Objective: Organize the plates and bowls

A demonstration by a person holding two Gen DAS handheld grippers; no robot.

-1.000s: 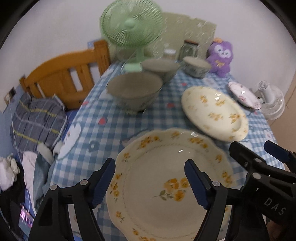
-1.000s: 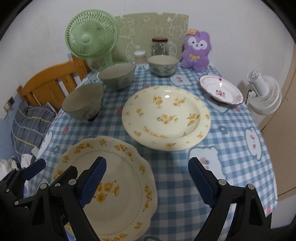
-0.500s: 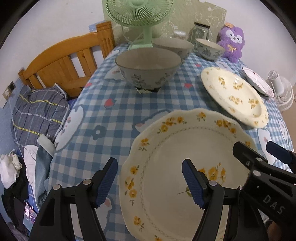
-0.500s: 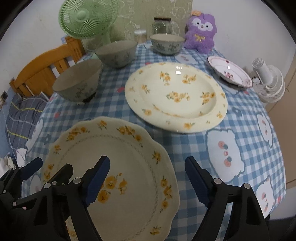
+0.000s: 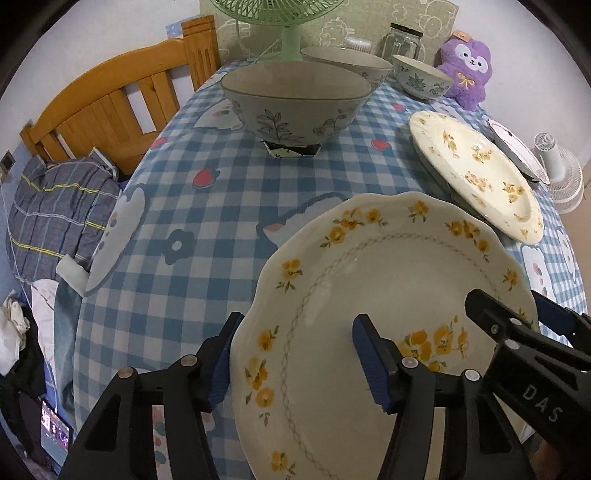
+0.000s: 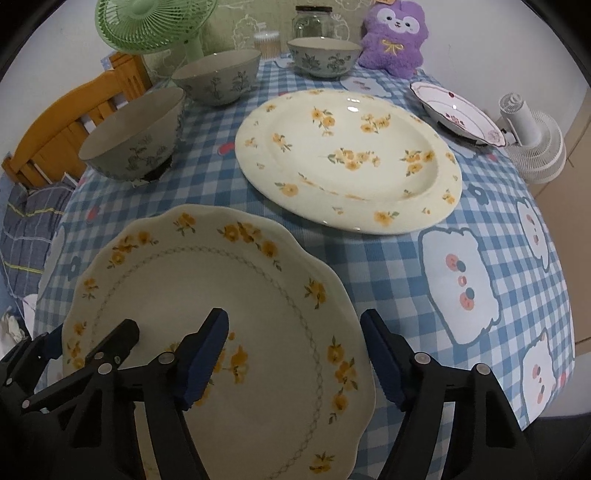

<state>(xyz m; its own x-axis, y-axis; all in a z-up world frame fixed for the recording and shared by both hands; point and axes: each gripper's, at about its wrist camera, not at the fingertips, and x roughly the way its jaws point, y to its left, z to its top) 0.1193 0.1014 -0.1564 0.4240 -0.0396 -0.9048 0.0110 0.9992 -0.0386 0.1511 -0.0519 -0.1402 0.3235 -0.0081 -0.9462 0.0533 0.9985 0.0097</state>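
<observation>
Both wrist views look steeply down from close above the tongs, sharing the scalloped plate (image 5: 388,295) (image 6: 221,295) and table (image 5: 207,192) (image 6: 406,258) beyond.

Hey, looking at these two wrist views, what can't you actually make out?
- Scalloped plate, near rim: cut off by the bottom edge, both views.
- Whether the left gripper or right gripper, both closing astride its rim, touch it: fingers hide the contact.
- Green fan: head cropped by the left view's top edge.
- Pink-rimmed plate: its pattern is too small to read.
</observation>
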